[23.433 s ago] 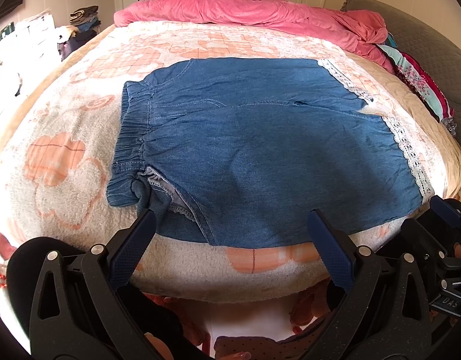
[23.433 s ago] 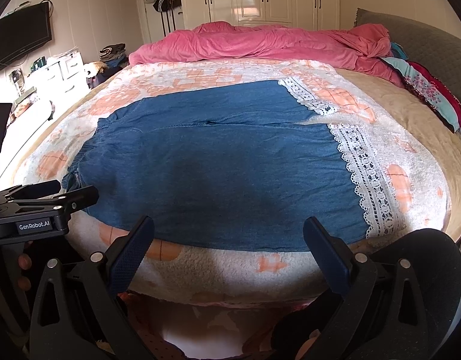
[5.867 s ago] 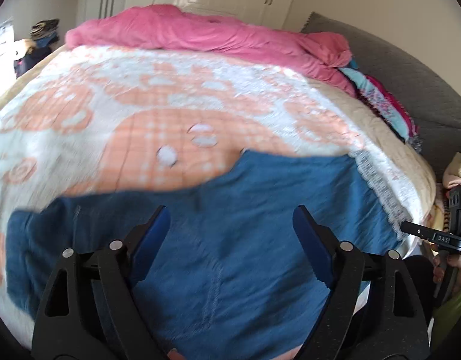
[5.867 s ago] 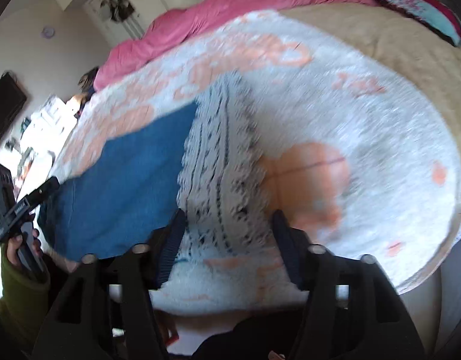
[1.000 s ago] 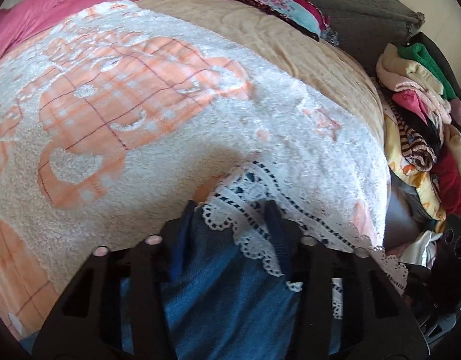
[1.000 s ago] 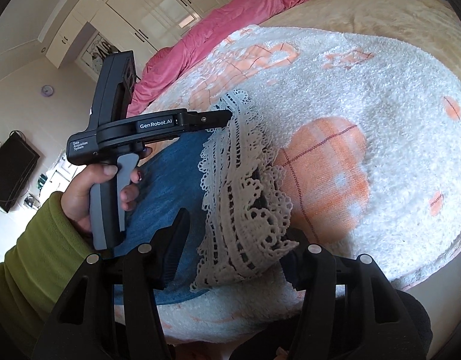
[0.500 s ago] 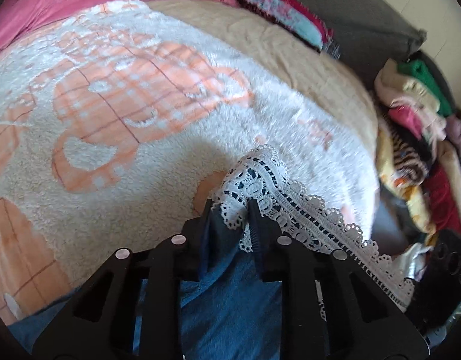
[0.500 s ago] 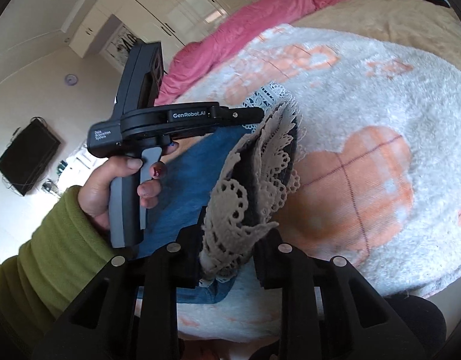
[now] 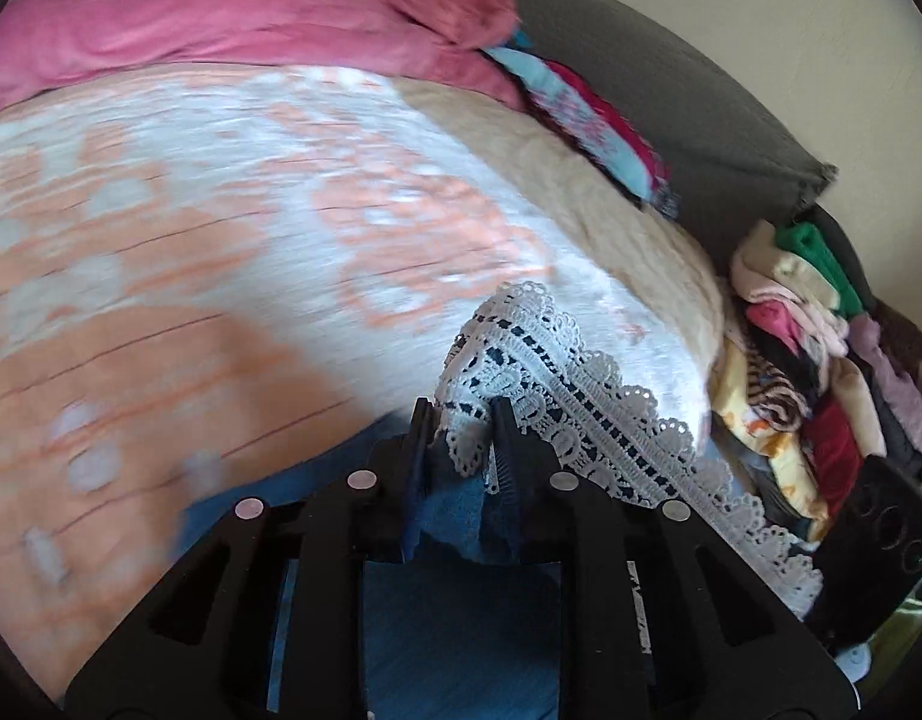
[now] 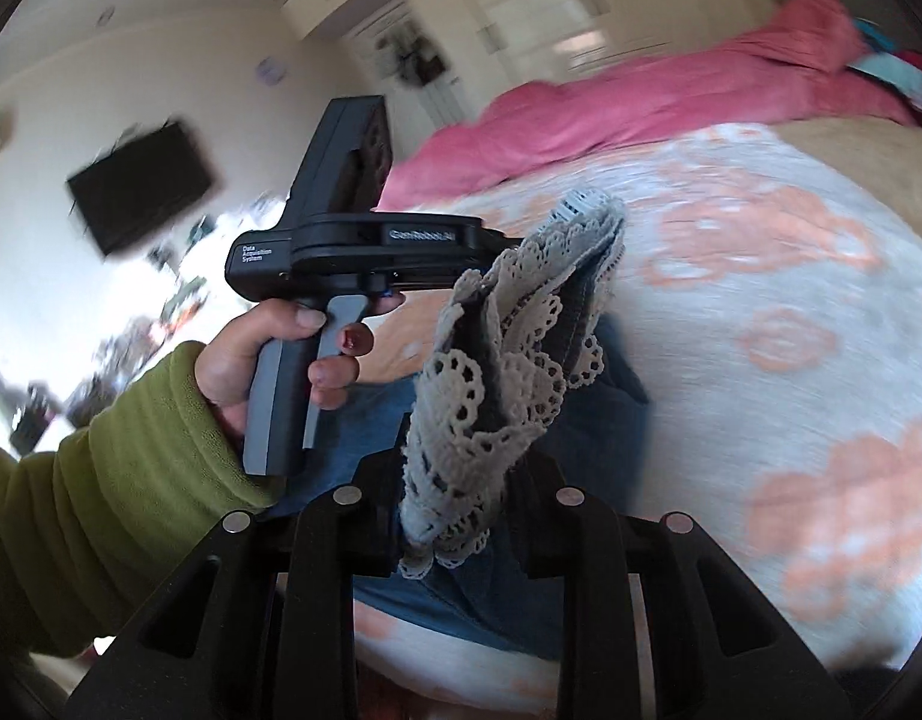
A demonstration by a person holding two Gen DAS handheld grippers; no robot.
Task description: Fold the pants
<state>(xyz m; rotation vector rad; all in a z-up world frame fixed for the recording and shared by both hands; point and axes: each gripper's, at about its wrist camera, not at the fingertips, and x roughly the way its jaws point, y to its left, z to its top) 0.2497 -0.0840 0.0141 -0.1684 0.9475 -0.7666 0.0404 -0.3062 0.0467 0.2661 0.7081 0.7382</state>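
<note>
I have the left tongs [image 9: 461,432] squeezed almost fully together on the lace hem [image 9: 587,396] of the pants [image 9: 461,618]; the two fingers stand close with a pinch of white lace and blue denim caught between them, and the lace band runs off to the right from the grip; the denim hangs below the tongs and fills the bottom of the left wrist view. On my right wrist view the right tongs [image 10: 455,474] are likewise nearly closed, gripping a bunched stretch of the same lace hem [image 10: 503,360], which stands up crumpled above the fingers; the blue cloth of the pants [image 10: 605,420] drapes down beneath it onto the near edge of the bed. Just left of that bunch I see the left hand [image 10: 281,354], in a green sleeve [image 10: 95,480], holding the handle of the left tongs, whose tip reaches into the lace beside my right grip; so both tongs hold the hem close together, raised off the bed. The white and orange blanket [image 9: 221,228] lies under and beyond the pants; a pink duvet [image 9: 221,18] is heaped at its far side; a pile of folded clothes [image 9: 809,360] sits off the bed's right edge; the background is blurred in both views.
</note>
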